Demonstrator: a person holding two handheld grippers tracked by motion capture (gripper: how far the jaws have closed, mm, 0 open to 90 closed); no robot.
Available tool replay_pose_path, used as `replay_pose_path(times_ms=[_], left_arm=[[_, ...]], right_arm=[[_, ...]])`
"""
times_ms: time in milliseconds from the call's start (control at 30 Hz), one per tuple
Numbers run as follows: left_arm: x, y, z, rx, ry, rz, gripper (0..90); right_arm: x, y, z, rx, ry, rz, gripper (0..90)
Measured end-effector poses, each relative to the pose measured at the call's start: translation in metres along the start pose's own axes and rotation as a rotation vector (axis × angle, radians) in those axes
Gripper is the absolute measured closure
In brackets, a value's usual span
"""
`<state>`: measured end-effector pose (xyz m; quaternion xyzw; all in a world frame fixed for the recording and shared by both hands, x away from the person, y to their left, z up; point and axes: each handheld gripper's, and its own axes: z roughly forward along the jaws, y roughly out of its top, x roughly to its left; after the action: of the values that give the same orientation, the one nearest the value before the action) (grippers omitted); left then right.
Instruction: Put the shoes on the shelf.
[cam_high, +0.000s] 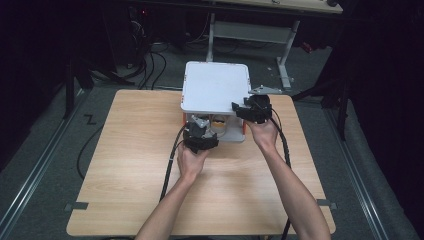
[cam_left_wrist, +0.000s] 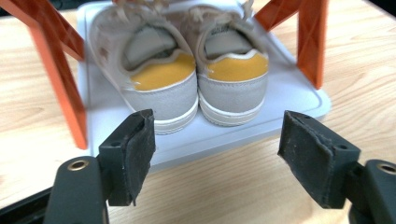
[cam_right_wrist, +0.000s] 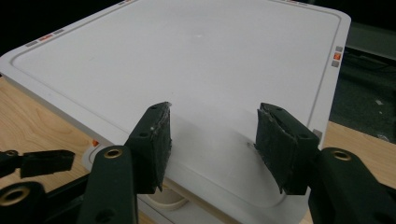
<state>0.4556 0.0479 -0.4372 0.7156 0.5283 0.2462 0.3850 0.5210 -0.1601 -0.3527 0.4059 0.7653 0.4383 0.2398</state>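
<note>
Shoes, grey-and-yellow suede pair (cam_left_wrist: 196, 79), sit under white rack shelf (cam_right_wrist: 187, 60); both grippers, left (cam_left_wrist: 217, 149) & right (cam_right_wrist: 212, 144), released; approach heels centred, I'd say.

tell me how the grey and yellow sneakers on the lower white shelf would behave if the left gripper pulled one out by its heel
The grey and yellow sneakers look soft at the collar, so the heel would probably squash a little under the left gripper, whose jaws stand open. The flat soles on the smooth white shelf should slide rather than tip. The loose laces might snag on the orange legs.
</note>
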Motion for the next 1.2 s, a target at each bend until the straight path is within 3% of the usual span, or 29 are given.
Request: replay_pose_path(times_ms=[167,533,733,967,1200], left_arm=[[0.008,0.000,-0.023,-0.055,-0.014,0.016,29.0],[0.022,-0.003,-0.063,-0.110,-0.039,0.040,29.7],[0.028,-0.004,-0.083,-0.138,-0.056,0.063,29.7],[0.038,-0.009,-0.101,-0.140,-0.081,0.066,30.7],[0.046,-0.018,-0.112,-0.146,-0.073,0.060,30.6]], right_arm=[[-0.001,-0.005,-0.010,-0.020,0.004,0.005,45.7],[-0.005,-0.006,-0.045,-0.043,0.027,0.003,45.6],[-0.006,-0.016,-0.065,-0.074,0.046,0.011,45.0],[-0.010,-0.030,-0.086,-0.094,0.052,0.013,44.9],[-0.012,-0.045,-0.105,-0.118,0.058,0.020,44.8]])
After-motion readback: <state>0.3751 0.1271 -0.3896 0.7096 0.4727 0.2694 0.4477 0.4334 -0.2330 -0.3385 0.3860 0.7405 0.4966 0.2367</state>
